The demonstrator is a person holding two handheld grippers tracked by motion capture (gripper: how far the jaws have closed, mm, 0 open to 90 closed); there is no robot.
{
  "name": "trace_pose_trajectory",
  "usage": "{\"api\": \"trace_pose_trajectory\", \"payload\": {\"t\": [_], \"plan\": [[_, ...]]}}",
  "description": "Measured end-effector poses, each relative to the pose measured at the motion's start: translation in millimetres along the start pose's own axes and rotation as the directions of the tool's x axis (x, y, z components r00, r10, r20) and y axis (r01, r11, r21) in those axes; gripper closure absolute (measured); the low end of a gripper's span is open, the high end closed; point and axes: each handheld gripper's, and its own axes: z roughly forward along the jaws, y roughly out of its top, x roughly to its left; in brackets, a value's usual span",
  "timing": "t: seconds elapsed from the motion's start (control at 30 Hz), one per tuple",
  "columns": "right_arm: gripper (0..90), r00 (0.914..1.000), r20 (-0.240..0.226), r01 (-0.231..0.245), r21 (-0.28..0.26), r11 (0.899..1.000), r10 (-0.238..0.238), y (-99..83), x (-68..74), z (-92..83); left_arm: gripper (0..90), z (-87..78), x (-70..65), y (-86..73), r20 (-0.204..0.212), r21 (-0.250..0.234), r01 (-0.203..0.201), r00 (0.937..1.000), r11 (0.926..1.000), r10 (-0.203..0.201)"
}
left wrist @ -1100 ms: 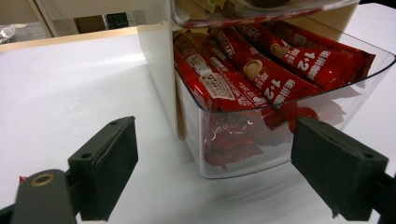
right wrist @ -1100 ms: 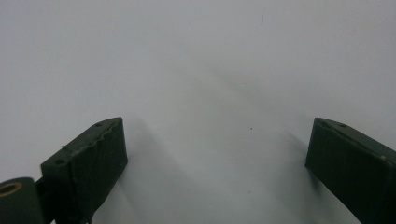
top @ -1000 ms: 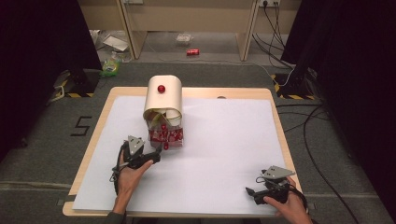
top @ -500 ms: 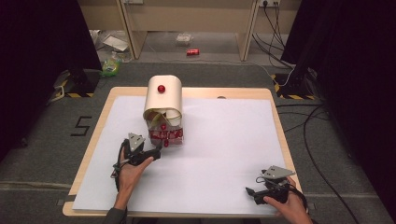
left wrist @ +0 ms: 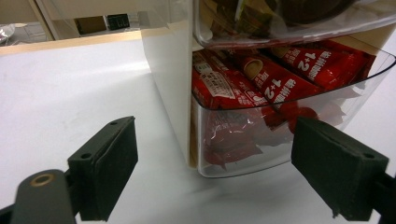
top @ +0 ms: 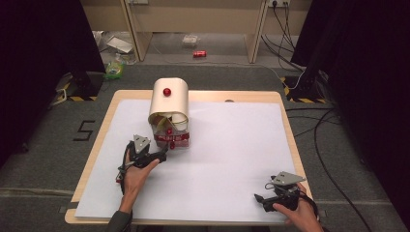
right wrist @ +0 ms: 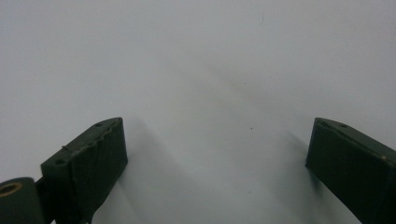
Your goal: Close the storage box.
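A cream box with a rounded top and a red knob stands at the back left of the white sheet. At its front sits a clear drawer with red snack packets inside. My left gripper is open and low, just left of the drawer's front. In the left gripper view the open jaws of that gripper frame the box's cream wall and the clear drawer, with nothing held. My right gripper rests open near the table's front right edge. In the right gripper view the gripper is open over bare white sheet.
The white sheet covers most of the wooden table. Cables trail on the floor to the right. A red can and some litter lie on the floor beyond the table.
My left gripper has edged slightly forward toward the box. The right gripper has stayed put.
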Motion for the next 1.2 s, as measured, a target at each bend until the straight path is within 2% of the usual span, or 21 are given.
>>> {"api": "trace_pose_trajectory", "payload": {"t": [0.13, 0.57, 0.77, 1.2], "plan": [[5.5, 1.0, 0.0, 0.001, 0.0, 1.0, -0.001, 0.0, 0.0, 0.0, 14.1, 1.8, 0.4, 0.2, -0.008, 0.004, -0.008, 0.9999, 1.0, 0.008], [5.4, 1.0, -0.001, -0.001, 0.0, 1.0, 0.001, 0.0, 0.0, 0.1, 13.4, 6.8, 4.7, -0.1, -0.022, 0.009, 0.004, 0.9997, 0.9999, -0.004], [5.4, 1.0, 0.0, 0.0, 0.0, 1.0, 0.0, 0.0, 0.0, 0.0, 10.6, 7.1, 3.2, 0.4, -0.046, 0.01, -0.003, 0.9989, 0.9999, 0.003], [5.4, 1.0, -0.001, 0.0, 0.0, 1.0, 0.0, 0.0, 0.0, 0.0, 17.5, 1.3, 0.6, -0.7, -0.022, 0.004, -0.008, 0.9997, 1.0, 0.009]]}}
